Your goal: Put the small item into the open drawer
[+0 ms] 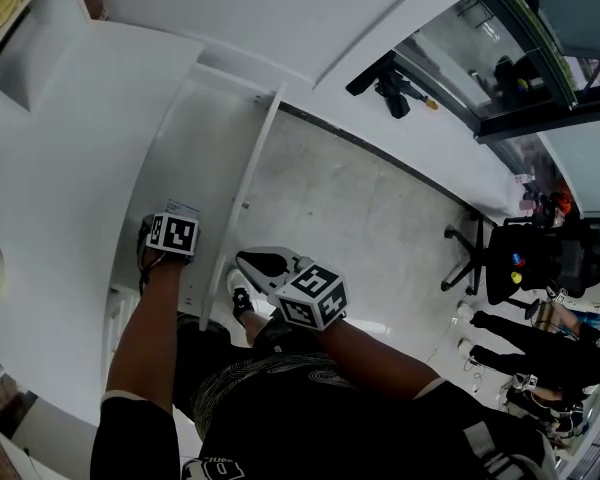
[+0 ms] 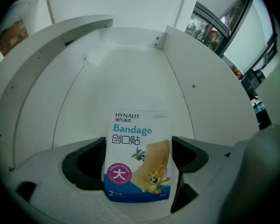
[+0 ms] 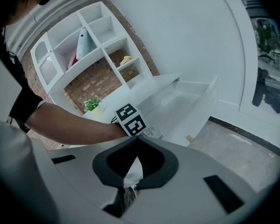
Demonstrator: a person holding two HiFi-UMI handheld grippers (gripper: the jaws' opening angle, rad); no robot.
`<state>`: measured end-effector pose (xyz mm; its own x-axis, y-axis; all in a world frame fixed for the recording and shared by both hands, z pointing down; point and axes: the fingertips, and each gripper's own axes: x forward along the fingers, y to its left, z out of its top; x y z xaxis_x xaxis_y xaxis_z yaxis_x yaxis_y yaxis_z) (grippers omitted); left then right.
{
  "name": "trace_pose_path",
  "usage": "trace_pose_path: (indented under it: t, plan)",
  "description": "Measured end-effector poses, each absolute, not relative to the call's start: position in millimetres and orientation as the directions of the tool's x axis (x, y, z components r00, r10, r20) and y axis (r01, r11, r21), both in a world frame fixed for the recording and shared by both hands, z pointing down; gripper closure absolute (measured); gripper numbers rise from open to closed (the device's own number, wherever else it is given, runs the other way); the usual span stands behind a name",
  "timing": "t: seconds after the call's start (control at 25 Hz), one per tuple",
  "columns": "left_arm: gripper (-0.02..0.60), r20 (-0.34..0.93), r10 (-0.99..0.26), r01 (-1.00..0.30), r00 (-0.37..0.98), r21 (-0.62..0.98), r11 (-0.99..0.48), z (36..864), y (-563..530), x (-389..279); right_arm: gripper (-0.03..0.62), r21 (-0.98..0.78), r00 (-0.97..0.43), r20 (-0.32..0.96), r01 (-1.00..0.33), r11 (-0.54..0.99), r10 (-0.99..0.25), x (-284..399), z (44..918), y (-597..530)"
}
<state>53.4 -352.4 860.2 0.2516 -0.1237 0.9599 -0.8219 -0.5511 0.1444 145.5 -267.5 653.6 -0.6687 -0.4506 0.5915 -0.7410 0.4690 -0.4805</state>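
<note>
a grey floor is seen across the middle of the head view, beside a white bench at the left. a white shelf unit against a brick wall is shown in the right gripper view, with a small plant at its foot. an open white drawer is pulled out from the bench, and its bare bottom fills most of the left gripper view. a black chair is seen well apart from it, on the floor at the right of the head view.

the left gripper is held over the near end of the drawer. its fingers are clenched on a packet, a flat white and blue bandage pack that is gripped by its lower part and stands upright between them, with its printed face turned to the camera. the packet is held above the drawer bottom and is not seen touching it. in the right gripper view the left gripper's cube is seen, with an edge of the packet just beside it, over the drawer.

the right gripper is held just beside the left one, nearer the person's body and outside the drawer's right wall. its fingers are brought together at the tips, and nothing is grasped between them.
</note>
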Motion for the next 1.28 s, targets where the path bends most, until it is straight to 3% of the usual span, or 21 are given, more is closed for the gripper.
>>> trace_pose_path:
  t: [0.72,1.12,1.16,1.24,1.28]
  plan:
    - [0.163,0.951,-0.160,-0.830,0.266,0.141,-0.539,824.4,-346.4,46.2,0.589,-0.468,-0.689,0.575,-0.719,0.514,-0.440,139.5,639.8,-272.5]
    - [0.167,0.897,-0.324,-0.857,0.301,0.105,-0.504,746.8,-353.7,39.0,0.589,-0.404,-0.694,0.543,-0.709,0.577,-0.473,140.9,608.3,-286.2]
    - [0.175,0.889,-0.344,-0.864,0.302,0.103,-0.494,737.7,-352.7,37.0,0.589,-0.397,-0.695,0.538,-0.708,0.584,-0.477,141.3,603.7,-287.6]
    - [0.305,0.873,-0.375,-0.877,0.313,0.113,-0.468,723.1,-347.9,33.9,0.589,-0.384,-0.698,0.525,-0.705,0.596,-0.487,142.4,594.9,-291.2]
    - [0.335,0.865,-0.390,-0.883,0.316,0.117,-0.455,716.1,-345.8,32.1,0.589,-0.379,-0.699,0.519,-0.704,0.601,-0.492,143.0,590.8,-293.0]
